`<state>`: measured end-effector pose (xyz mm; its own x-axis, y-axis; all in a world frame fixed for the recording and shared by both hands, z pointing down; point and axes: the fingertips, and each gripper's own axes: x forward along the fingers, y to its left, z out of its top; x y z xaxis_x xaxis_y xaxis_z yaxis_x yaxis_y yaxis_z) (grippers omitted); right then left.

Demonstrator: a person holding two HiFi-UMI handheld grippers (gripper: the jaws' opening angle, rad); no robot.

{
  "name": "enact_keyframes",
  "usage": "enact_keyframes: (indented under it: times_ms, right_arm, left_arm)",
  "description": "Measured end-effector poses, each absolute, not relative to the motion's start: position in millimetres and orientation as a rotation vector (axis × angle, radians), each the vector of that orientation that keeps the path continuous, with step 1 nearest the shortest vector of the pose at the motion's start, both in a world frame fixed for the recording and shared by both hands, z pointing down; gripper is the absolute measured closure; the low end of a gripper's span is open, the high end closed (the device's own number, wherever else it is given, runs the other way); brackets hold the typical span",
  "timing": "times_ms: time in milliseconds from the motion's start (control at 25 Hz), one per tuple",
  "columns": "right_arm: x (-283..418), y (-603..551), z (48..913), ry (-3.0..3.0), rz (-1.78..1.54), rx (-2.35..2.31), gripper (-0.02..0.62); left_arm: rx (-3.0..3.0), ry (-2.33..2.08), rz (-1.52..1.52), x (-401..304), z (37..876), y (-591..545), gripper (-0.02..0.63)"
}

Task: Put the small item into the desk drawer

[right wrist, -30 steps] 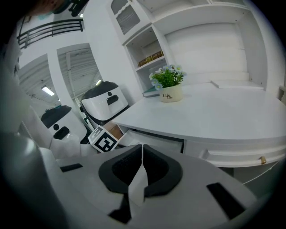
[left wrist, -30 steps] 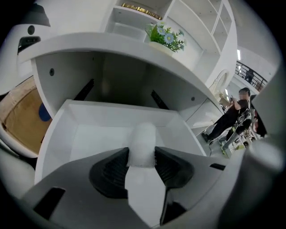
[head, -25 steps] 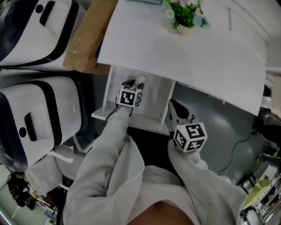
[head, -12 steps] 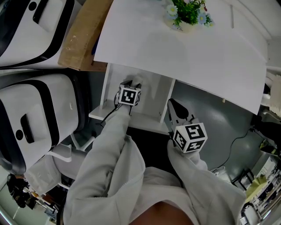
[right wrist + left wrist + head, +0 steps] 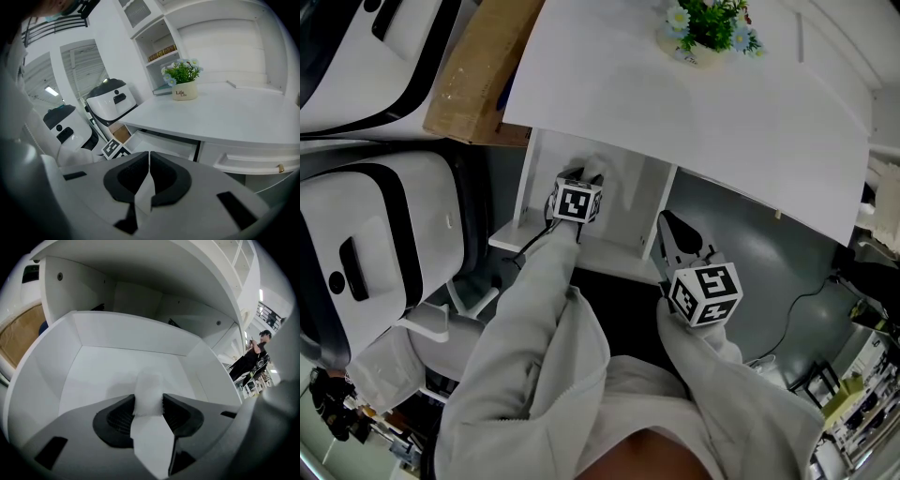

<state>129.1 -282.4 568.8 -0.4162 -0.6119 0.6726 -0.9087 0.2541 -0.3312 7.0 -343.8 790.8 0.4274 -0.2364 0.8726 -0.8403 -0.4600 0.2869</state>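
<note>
The left arm (image 5: pixel 539 300) is stretched forward, with the left tool (image 5: pixel 148 401) over the open white desk drawer (image 5: pixel 117 336), clenched on a small white fluffy item (image 5: pixel 147 387). The right tool (image 5: pixel 149 164) is held back, jaws together, empty.

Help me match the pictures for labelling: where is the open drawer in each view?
Head view: open drawer at centre, below the desk's front edge.
Left gripper view: fills the middle, beyond the jaws.
Right gripper view: lower centre-left, just above the jaws.
Shared landmark: desk top, above the drawer everywhere.
</note>
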Motion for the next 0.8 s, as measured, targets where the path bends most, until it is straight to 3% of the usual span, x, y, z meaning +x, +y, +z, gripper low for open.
enact_keyframes:
  times_ms: [80, 200, 280, 800]
  right_arm:
    - [129, -282, 567, -2.126, 0.979, 1.384, 0.558]
    - [129, -282, 564, -2.129, 0.972, 1.387, 0.558]
    - [129, -284, 561, -2.138, 0.964, 1.390, 0.558]
    - [116, -283, 529, -2.262, 0.908, 1.389, 0.558]
  left_arm:
    - [1.923, -0.884, 0.996, 10, 789, -342, 0.404]
    - [1.926, -0.861, 0.949, 14, 782, -343, 0.316]
    - [1.943, -0.886, 0.922, 14, 772, -350, 0.302]
    - [2.017, -0.901, 0.425, 15, 633, -374, 0.288]
